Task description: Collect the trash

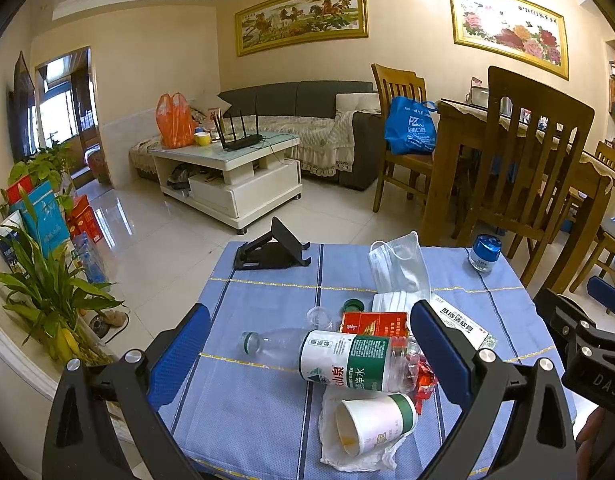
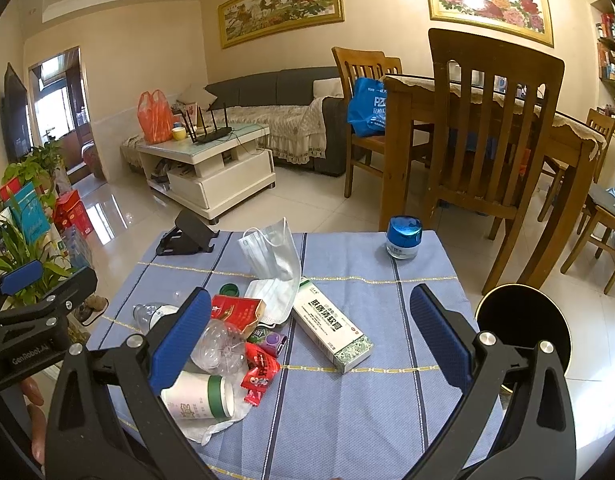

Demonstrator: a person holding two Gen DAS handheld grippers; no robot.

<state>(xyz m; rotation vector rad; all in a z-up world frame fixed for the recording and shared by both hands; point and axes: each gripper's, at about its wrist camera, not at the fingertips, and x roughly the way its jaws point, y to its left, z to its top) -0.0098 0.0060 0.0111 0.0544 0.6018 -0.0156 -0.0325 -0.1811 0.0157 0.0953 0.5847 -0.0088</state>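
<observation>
- Left gripper (image 1: 307, 354): jaws wide apart, holding nothing, hovering over the trash pile on the bench (image 1: 267, 420) with its blue striped cloth.
- Plastic water bottle (image 1: 327, 354) lies on its side between the left jaws, neck toward the left jaw, crushed base next to the right jaw; cannot tell if it touches that jaw.
- Paper cup (image 1: 373, 420) on its side just below the bottle, nearer the camera, mouth facing the left jaw, resting on a crumpled white tissue (image 1: 347, 454).
- Red candy wrappers (image 1: 423, 380) just inside the right jaw, partly hidden by the bottle.
- Beyond the left jaws' tips: red carton (image 1: 373, 322), green bottle cap (image 1: 353, 305), face masks (image 1: 399, 272), white medicine box (image 1: 463, 326) past the right jaw.
- Far past the jaws at the bench's back edge: black phone stand (image 1: 273, 250) and a blue-lidded jar (image 1: 484, 252).
- Right gripper (image 2: 307, 344): jaws wide apart, empty, over the bench.
- In the right wrist view the medicine box lies between the jaws, closer to the left one; bottle, cup and wrappers crowd against the left jaw.
- Black round bin (image 2: 523, 328) on the floor outside the right jaw, beside the bench.
- A person's fingers (image 2: 35, 408) show at the left edge, under the other gripper.
</observation>
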